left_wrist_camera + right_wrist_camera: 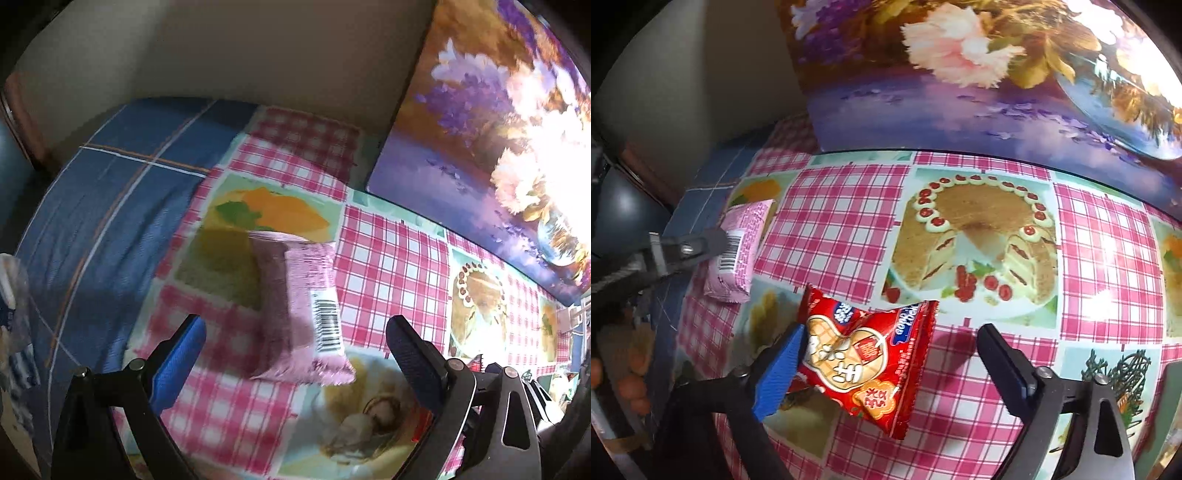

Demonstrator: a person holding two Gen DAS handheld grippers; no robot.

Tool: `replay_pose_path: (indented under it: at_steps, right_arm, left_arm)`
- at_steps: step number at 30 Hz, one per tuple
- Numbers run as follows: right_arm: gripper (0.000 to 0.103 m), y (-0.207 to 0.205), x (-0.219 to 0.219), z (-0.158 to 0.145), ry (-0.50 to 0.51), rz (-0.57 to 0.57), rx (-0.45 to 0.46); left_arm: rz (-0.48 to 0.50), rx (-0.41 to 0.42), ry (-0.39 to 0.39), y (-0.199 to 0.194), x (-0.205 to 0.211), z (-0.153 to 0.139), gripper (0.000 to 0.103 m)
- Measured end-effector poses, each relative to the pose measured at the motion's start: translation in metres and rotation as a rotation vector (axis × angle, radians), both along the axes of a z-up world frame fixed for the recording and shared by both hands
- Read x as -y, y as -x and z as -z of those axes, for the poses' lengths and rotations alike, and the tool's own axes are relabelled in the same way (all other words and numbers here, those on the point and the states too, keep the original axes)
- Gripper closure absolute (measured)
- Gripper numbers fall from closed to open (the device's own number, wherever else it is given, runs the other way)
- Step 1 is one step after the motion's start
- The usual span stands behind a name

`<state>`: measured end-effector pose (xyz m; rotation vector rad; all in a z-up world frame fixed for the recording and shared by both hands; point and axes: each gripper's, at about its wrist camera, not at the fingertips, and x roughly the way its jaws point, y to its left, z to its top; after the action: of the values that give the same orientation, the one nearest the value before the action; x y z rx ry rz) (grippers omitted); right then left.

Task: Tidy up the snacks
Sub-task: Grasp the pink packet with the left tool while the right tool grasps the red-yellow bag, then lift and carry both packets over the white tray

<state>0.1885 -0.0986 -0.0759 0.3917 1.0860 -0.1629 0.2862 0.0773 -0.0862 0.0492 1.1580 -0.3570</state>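
A pink snack pack (299,306) with a barcode lies on the checked tablecloth (388,266). My left gripper (295,350) hangs over it, open, the pack lying between the two fingers with a gap on each side. In the right wrist view the same pink pack (742,247) lies at the far left, with one left finger (701,243) across it. A red snack pack (864,365) lies between the fingers of my right gripper (895,365). The blue-padded finger (783,373) touches its left edge; the other finger stands well apart from it.
A large floral picture (960,92) leans along the back of the table. A blue plaid cloth (110,206) covers the left end, with a beige wall (221,55) behind. Some orange round things (631,391) lie past the table's left edge.
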Motion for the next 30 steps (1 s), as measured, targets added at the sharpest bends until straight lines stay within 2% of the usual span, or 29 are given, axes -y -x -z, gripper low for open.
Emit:
replay_pose_path:
  at_steps: [3, 5, 6, 7, 8, 9, 10, 17, 20, 30]
  right_arm:
    - [0.029, 0.004, 0.005, -0.002, -0.031, 0.007, 0.008]
    - [0.039, 0.004, 0.005, -0.004, -0.053, 0.003, 0.017]
    - [0.041, 0.005, 0.005, -0.005, -0.055, 0.004, 0.02]
    - [0.043, 0.008, 0.005, -0.007, -0.054, 0.003, 0.022]
    - [0.043, 0.009, 0.005, -0.008, -0.054, 0.002, 0.024]
    - [0.044, 0.01, 0.005, -0.009, -0.054, 0.001, 0.025]
    - [0.045, 0.01, 0.005, -0.009, -0.055, 0.001, 0.026]
    - [0.049, 0.03, 0.008, -0.015, -0.066, -0.001, 0.032]
    - [0.049, 0.045, 0.008, -0.022, -0.062, 0.0, 0.044]
    - [0.049, 0.116, 0.016, -0.068, -0.037, 0.046, 0.099]
  left_arm:
    - [0.016, -0.004, 0.002, -0.002, 0.006, 0.007, 0.008]
    - [0.014, -0.002, -0.006, -0.004, 0.007, 0.011, 0.022]
    - [0.011, -0.003, -0.007, -0.005, 0.007, 0.012, 0.04]
    - [0.006, -0.003, -0.012, -0.006, 0.007, 0.013, 0.048]
    - [0.002, -0.002, -0.024, -0.006, 0.007, 0.013, 0.051]
    - [0.001, 0.002, -0.035, -0.006, 0.007, 0.013, 0.062]
    - [0.003, 0.006, -0.038, -0.005, 0.007, 0.013, 0.064]
    - [-0.03, -0.008, -0.023, 0.013, -0.003, 0.007, 0.069]
    - [-0.038, 0.02, -0.005, 0.036, -0.005, -0.006, 0.069]
    - [-0.08, 0.077, 0.138, 0.133, 0.003, -0.058, 0.069]
